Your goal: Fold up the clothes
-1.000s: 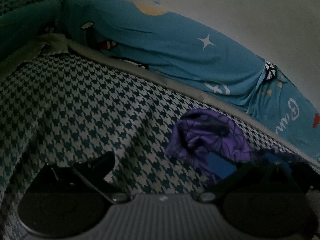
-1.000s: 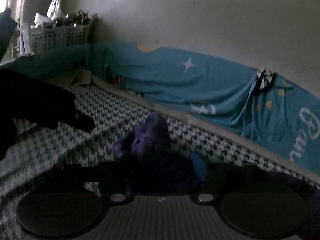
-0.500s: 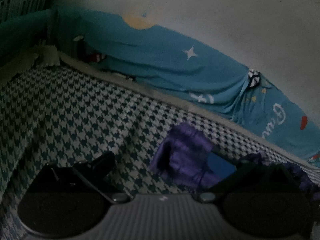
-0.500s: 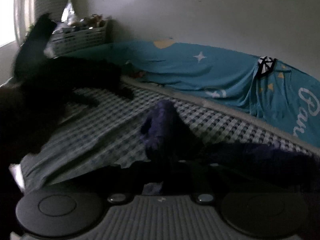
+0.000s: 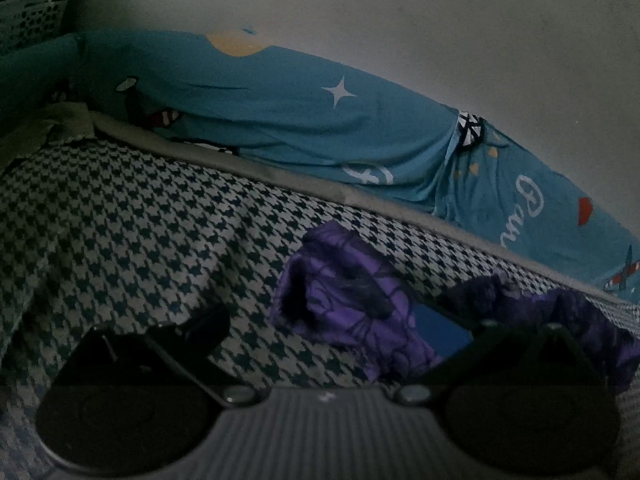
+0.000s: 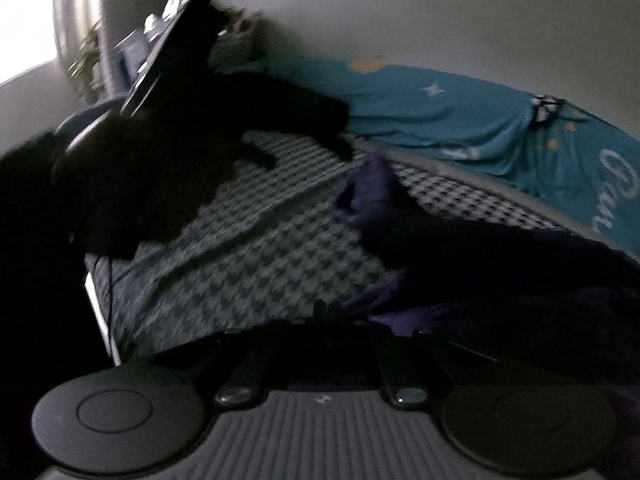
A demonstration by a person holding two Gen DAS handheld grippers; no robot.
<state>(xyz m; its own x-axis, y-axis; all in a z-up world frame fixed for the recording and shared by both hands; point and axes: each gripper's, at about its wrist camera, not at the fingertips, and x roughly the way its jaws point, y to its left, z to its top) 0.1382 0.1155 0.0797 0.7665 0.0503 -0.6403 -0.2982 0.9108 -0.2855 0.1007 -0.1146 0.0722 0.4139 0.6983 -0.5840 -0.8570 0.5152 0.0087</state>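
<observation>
purple garment [image 5: 352, 312] crumpled, left gripper [image 6: 200, 140] perhaps spread

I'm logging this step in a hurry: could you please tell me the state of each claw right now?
Left claw: open, holding nothing.
Right claw: closed, apparently pinching the purple garment.

A houndstooth sheet [image 5: 132, 232] covers the bed. Along its far edge hangs a teal cloth [image 5: 288, 120] against the wall [image 5: 400, 12]; a basket [image 5: 28, 20] stands at the far left corner.

purple garment [image 5: 352, 304] | web-patterned, crumpled | lying on houndstooth bedsheet [image 5: 140, 232]
</observation>
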